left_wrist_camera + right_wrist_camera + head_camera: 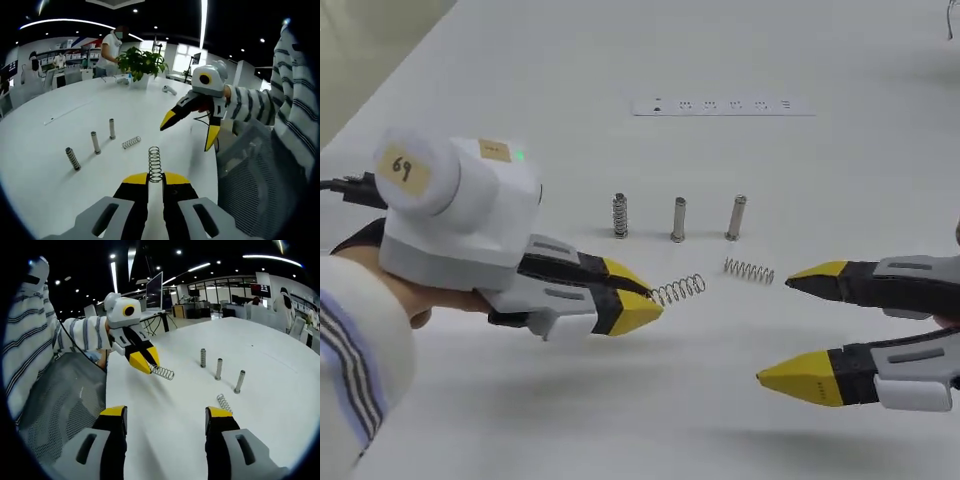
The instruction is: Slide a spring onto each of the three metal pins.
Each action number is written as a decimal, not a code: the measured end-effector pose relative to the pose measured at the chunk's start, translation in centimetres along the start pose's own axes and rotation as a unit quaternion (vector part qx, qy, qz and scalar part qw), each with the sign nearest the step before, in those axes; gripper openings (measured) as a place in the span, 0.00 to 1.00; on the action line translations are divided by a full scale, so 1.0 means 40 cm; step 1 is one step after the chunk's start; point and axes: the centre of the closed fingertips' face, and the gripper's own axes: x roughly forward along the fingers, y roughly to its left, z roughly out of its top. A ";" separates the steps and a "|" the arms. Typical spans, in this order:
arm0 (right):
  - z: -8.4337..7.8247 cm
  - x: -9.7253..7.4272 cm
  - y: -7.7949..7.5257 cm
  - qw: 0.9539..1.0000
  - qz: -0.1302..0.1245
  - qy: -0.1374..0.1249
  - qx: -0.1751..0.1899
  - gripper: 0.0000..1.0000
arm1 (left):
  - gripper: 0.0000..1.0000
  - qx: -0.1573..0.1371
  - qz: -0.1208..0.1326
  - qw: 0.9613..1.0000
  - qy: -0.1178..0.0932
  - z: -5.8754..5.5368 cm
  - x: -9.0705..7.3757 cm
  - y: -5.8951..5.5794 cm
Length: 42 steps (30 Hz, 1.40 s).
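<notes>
Three metal pins stand in a row on the white table (520, 420). The left pin (620, 215) carries a spring; the middle pin (679, 219) and the right pin (736, 217) are bare. My left gripper (642, 300) is shut on one end of a spring (679, 289), which sticks out toward the pins, seen also as the spring (155, 163) between the jaws of my left gripper (155, 178). Another loose spring (749, 270) lies on the table in front of the right pin. My right gripper (787, 330) hovers open just right of it, and the spring (223, 402) sits near its right jaw.
A white power strip (722, 106) lies flat behind the pins. A striped sleeve (355, 380) shows at the lower left. In the gripper views, a potted plant (141, 62) and a person stand at the far end of the table.
</notes>
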 end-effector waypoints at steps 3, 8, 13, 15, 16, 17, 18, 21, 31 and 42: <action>0.006 0.016 0.016 0.999 0.027 0.010 -0.021 0.53 | 0.02 -0.002 0.005 1.000 0.001 -0.007 -0.014 -0.008; 0.018 0.038 0.043 0.997 0.060 0.019 -0.044 0.44 | 0.02 -0.009 0.010 1.000 -0.004 -0.014 -0.031 -0.021; 0.027 0.062 0.058 0.994 0.081 0.028 -0.063 0.44 | 0.02 -0.010 0.015 1.000 -0.004 -0.019 -0.051 -0.036; 0.030 0.069 0.062 0.994 0.087 0.029 -0.067 0.41 | 0.02 -0.012 0.016 1.000 -0.006 -0.021 -0.056 -0.041; 0.031 0.073 0.065 0.993 0.090 0.030 -0.071 0.40 | 0.02 -0.013 0.015 1.000 -0.005 -0.023 -0.058 -0.045; 0.031 0.076 0.066 0.993 0.093 0.031 -0.073 0.39 | 0.02 -0.012 0.013 1.000 -0.003 -0.027 -0.059 -0.050; 0.032 0.080 0.068 0.992 0.095 0.032 -0.075 0.38 | 0.02 -0.011 0.012 1.000 -0.001 -0.030 -0.060 -0.054; 0.034 0.088 0.073 0.991 0.100 0.033 -0.077 0.37 | 0.02 -0.012 0.009 1.000 -0.001 -0.034 -0.065 -0.064; 0.042 0.105 0.104 0.988 0.126 0.029 -0.085 0.29 | 0.02 -0.003 -0.001 1.000 0.008 -0.054 -0.063 -0.091; 0.042 0.115 0.133 0.981 0.155 0.031 -0.109 0.16 | 0.02 0.011 -0.020 1.000 0.008 -0.063 -0.058 -0.112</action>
